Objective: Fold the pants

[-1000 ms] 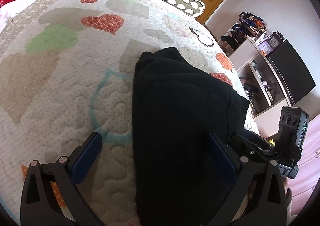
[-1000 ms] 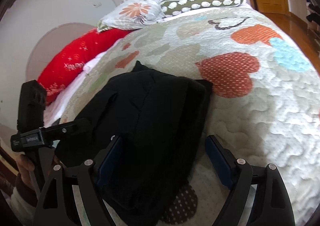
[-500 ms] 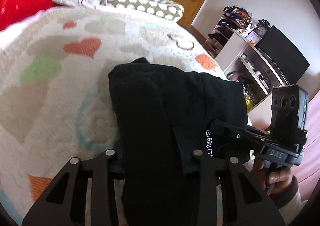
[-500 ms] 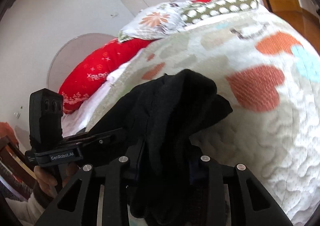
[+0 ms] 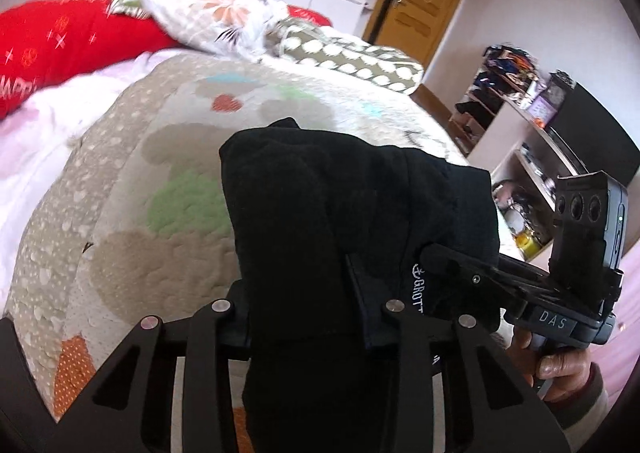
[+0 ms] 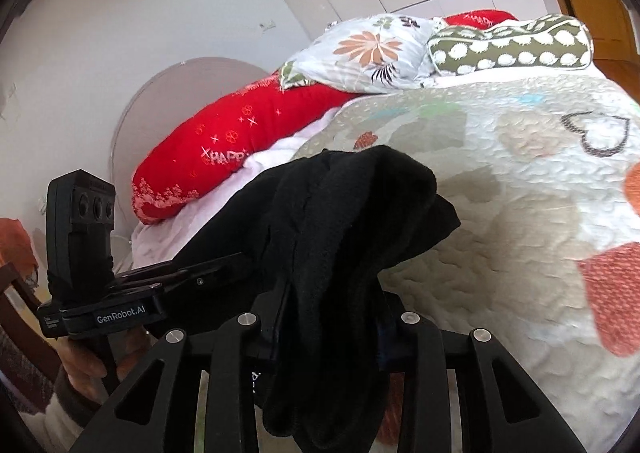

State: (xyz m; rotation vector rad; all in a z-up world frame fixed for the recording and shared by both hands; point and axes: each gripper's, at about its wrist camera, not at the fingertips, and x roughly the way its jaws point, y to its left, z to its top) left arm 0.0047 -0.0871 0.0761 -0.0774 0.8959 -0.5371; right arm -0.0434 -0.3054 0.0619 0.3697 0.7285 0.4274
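The black pants lie bunched on the heart-patterned quilt, their near edge raised off it. My left gripper has that edge pinched between its pads; its jaws are opening slightly while the cloth stays pressed. In the right wrist view the pants drape over my right gripper, which is shut on the same edge further right. Each gripper shows in the other's view: the right gripper and the left gripper, each held by a hand. Cloth hides all the pads.
At the head of the bed lie a red bolster, a floral pillow and a green dotted bolster. A wooden door, cluttered shelves and a black screen stand to the right of the bed.
Both grippers went from open around the pants' near edge to shut on it. They then rose and moved forward, lifting that edge off the quilt.
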